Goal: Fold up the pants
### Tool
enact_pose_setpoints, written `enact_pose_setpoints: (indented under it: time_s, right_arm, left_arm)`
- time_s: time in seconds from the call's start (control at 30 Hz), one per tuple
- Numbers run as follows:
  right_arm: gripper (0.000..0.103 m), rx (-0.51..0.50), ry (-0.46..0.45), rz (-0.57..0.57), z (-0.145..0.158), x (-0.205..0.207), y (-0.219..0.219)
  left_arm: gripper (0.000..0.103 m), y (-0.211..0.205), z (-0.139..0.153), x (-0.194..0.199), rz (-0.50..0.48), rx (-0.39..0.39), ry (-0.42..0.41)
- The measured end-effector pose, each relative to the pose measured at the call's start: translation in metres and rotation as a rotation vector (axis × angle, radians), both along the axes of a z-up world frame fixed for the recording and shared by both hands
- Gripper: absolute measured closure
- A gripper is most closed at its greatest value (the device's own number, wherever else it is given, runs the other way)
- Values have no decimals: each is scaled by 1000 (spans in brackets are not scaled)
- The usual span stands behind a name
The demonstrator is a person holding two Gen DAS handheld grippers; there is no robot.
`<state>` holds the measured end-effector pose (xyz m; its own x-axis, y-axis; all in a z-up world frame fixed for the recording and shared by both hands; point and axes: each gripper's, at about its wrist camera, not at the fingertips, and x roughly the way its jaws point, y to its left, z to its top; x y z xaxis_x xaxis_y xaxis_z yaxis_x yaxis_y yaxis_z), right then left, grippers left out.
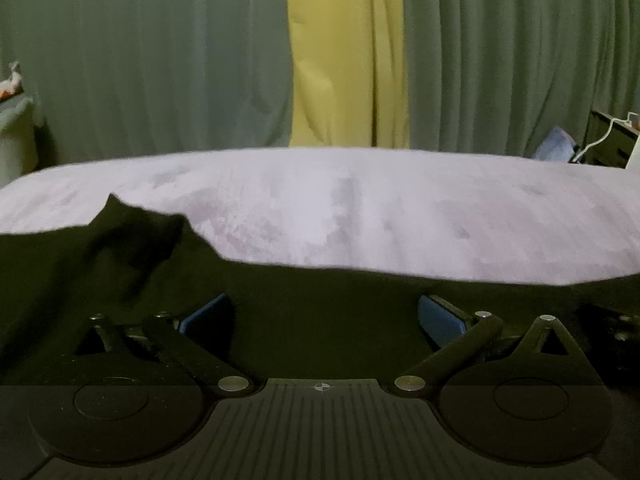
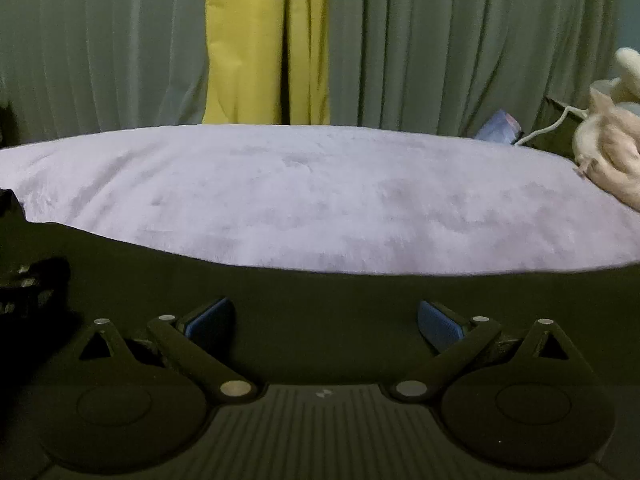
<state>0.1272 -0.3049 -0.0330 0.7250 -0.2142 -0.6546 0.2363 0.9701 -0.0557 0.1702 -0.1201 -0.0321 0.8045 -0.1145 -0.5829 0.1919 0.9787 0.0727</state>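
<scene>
Home bedroom: lilac plush bedspread [image 2: 320, 192], green and yellow curtains [image 2: 400, 40].

Matt black pants [image 1: 320, 292], seemingly plush lilac blanket [image 1: 360, 208]

Dim, soft light; fisheye-bent edges, dark corners, slight blur.

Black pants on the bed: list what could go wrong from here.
1. Both the left gripper and right gripper are open over the pants, so either could close on too few or too many layers.
2. A raised bunch of cloth at the left could get folded in as a lump.
</scene>
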Motion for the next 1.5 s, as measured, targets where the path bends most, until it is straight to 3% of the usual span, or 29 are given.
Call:
enact_pose_setpoints:
  time_s: [0.17,0.33,0.4,0.47,0.57,0.7,0.87,1.0,1.17,1.2,1.27,1.3,1.33,1.5]
  right_arm:
    - [4,4,-54,25,-6,2,-7]
    - [4,48,-74,37,-1,-5,-13]
    - [4,62,-38,54,8,-11,-15]
    - [4,151,-53,49,20,-33,-31]
    - [4,311,-107,-69,34,-81,-76]
    - [4,602,-220,-376,38,-156,-166]
    - [4,832,-291,-672,13,-243,-232]
    - [4,990,-413,-714,-8,-277,-247]
    - [5,985,-446,-712,-14,-267,-258]
    - [7,981,-454,-711,-12,-265,-261]
    - [22,975,-451,-708,-15,-254,-270]
    - [37,985,-443,-709,-20,-249,-275]
    - [45,993,-434,-721,-24,-245,-281]
    - [50,1011,-463,-718,-28,-238,-289]
  left_arm:
    - [0,-2,0,13,-7,-8,-1]
    - [0,1,13,2,-14,12,6]
    - [0,10,24,-11,-23,-22,35]
    - [0,24,35,-32,-40,-73,54]
    - [0,41,41,-56,-76,-125,114]
    - [0,54,26,-71,-39,-123,176]
    - [0,31,19,-78,-19,7,136]
    - [0,31,20,-84,-2,-43,148]
    - [0,37,24,-88,9,-99,171]
    - [0,39,25,-88,18,-119,177]
    - [0,43,26,-88,44,-161,191]
    - [0,44,28,-87,56,-174,203]
    - [0,44,29,-86,67,-178,220]
    - [0,36,33,-69,62,-114,331]
